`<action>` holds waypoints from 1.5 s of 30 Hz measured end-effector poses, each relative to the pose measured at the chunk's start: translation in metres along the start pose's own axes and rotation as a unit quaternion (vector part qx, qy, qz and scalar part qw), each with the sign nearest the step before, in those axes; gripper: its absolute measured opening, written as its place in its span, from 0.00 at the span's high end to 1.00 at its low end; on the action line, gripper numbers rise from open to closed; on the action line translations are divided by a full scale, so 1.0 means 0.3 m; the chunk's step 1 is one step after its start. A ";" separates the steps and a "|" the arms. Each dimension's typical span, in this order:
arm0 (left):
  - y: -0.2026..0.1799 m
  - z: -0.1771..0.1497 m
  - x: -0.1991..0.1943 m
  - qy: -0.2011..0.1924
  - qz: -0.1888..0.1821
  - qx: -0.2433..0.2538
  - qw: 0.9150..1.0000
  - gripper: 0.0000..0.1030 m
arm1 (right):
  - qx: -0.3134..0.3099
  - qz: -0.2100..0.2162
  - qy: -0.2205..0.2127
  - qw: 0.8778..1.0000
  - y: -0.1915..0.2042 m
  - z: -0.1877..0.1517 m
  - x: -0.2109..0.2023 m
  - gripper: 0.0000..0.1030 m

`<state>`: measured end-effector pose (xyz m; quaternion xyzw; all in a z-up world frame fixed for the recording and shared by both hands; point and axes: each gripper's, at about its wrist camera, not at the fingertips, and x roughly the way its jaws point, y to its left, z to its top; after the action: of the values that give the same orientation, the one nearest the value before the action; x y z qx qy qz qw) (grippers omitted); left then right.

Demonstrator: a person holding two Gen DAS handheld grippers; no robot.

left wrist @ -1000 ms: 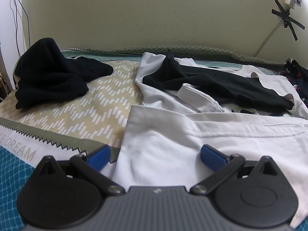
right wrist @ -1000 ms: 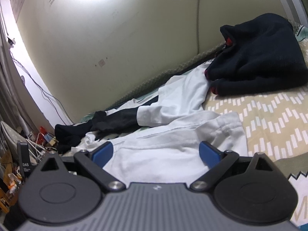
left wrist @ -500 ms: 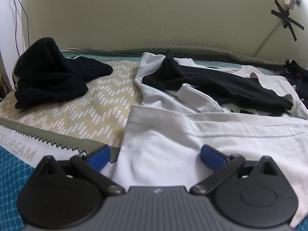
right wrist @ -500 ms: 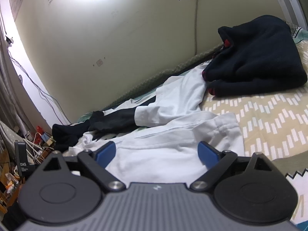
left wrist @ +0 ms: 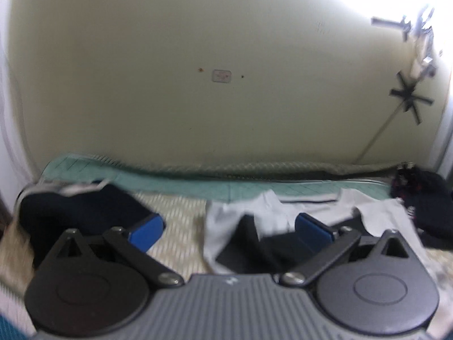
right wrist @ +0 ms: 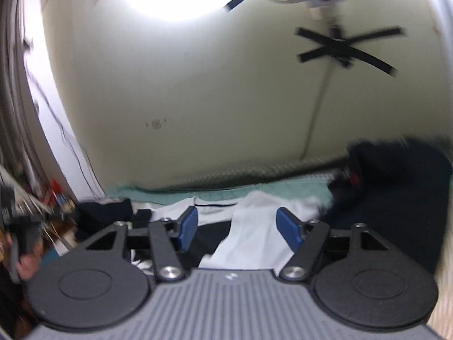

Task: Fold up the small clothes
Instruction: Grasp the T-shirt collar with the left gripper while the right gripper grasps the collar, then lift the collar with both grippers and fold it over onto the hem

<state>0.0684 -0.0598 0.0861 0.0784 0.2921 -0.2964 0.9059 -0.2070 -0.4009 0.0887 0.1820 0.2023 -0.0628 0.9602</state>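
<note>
Both grippers are raised above the bed and hold nothing. The left gripper [left wrist: 230,228] is spread wide; the right gripper [right wrist: 236,228] is partly spread, its jaws having just been closing on no cloth. The white garment [right wrist: 254,240] lies ahead and below, nearer the right gripper, its long axis running near to far. A dark garment [left wrist: 85,215] lies left; the wall [left wrist: 226,56] bounds the far edge.

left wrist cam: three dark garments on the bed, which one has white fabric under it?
The middle black garment, lying on the white shirt. The black heap at left rests on the patterned cover; the dark pile at far right sits apart.
</note>
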 end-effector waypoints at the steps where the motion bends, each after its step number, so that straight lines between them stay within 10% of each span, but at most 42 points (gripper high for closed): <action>1: -0.024 0.041 0.081 0.014 0.009 0.010 1.000 0.00 | -0.015 -0.001 0.013 1.000 -0.001 0.040 0.066 0.37; 8: -0.143 0.140 0.556 0.106 0.003 0.004 0.994 0.03 | -0.018 -0.017 0.115 0.993 -0.087 0.161 0.553 0.26; 14: -0.198 0.117 0.818 0.186 -0.019 -0.002 0.982 0.50 | -0.009 -0.008 0.195 0.981 -0.171 0.111 0.839 0.21; 17: -0.223 0.112 0.813 0.178 -0.042 0.002 0.983 0.91 | -0.012 0.015 0.216 0.976 -0.166 0.080 0.895 0.56; 19: -0.236 0.115 0.781 0.170 -0.045 0.004 0.984 0.92 | -0.020 0.039 0.207 0.977 -0.139 0.068 0.872 0.88; 28: -0.249 0.080 0.280 0.052 -0.084 0.004 0.995 0.92 | -0.086 0.073 0.106 0.988 0.061 0.128 0.485 0.92; 34: -0.234 -0.165 -0.120 -0.021 -0.096 0.000 0.995 0.92 | -0.127 0.114 0.079 0.982 0.204 0.010 0.107 0.92; 42: -0.259 -0.495 -0.143 0.075 -0.072 -0.020 0.994 0.81 | -0.160 0.062 0.107 0.979 0.262 -0.366 -0.053 0.91; 45: -0.245 -0.550 -0.171 0.092 -0.072 -0.013 0.993 0.69 | -0.140 0.011 0.111 0.984 0.221 -0.471 -0.021 0.74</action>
<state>-0.0878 -0.0423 -0.0170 0.0726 0.3830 -0.3484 0.8524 -0.2516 -0.2863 -0.0077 0.0539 0.3124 -0.0024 0.9484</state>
